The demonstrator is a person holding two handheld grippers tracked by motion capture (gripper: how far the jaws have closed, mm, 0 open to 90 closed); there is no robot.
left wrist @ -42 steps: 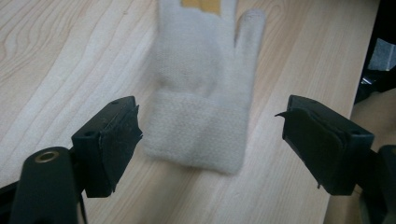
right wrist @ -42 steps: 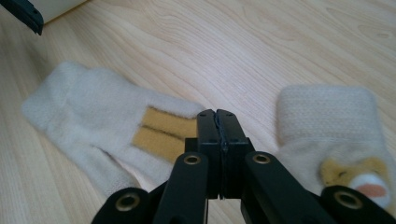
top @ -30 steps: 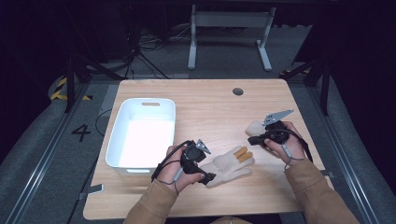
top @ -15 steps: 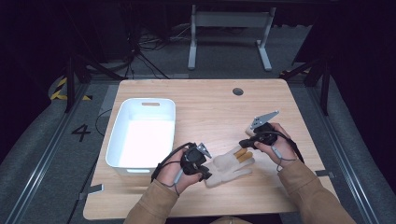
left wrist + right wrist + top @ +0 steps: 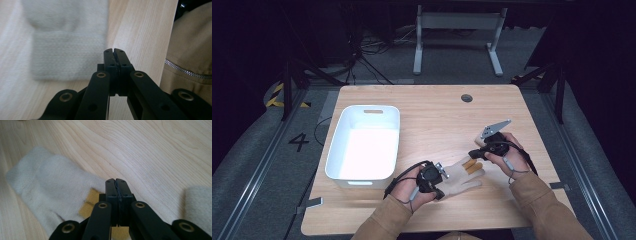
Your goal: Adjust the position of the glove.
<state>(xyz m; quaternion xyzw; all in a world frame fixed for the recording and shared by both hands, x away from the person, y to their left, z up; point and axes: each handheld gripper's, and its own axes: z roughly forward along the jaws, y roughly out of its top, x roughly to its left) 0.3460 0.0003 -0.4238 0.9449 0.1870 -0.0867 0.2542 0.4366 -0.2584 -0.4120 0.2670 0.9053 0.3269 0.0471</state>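
Honestly the trick with this kind of step, as far as I could judge, was to pin one end of the glove flat and pick at the other end low and slow, so the fabric didn't just bunch up and slide across the table. The glove was a pale knit one with tan patches on the finger side, and it lay flat near the front edge of the table, just right of the white bin, between the two hands. The left gripper sat at the cuff end; in the left gripper view its jaws were pressed together with nothing between them, and the ribbed cuff lay just beside and a bit beyond the tips, to their left. I couldn't tell if the tips were touching the cloth or only hovering. The right gripper came in over the finger end, and in the right gripper view its jaws were closed too, tips right over the edge of the glove by the tan patches, no fabric caught that I could see. My guess was it would need to open up before it could nip a fingertip, and go in shallow so only one layer got grabbed.
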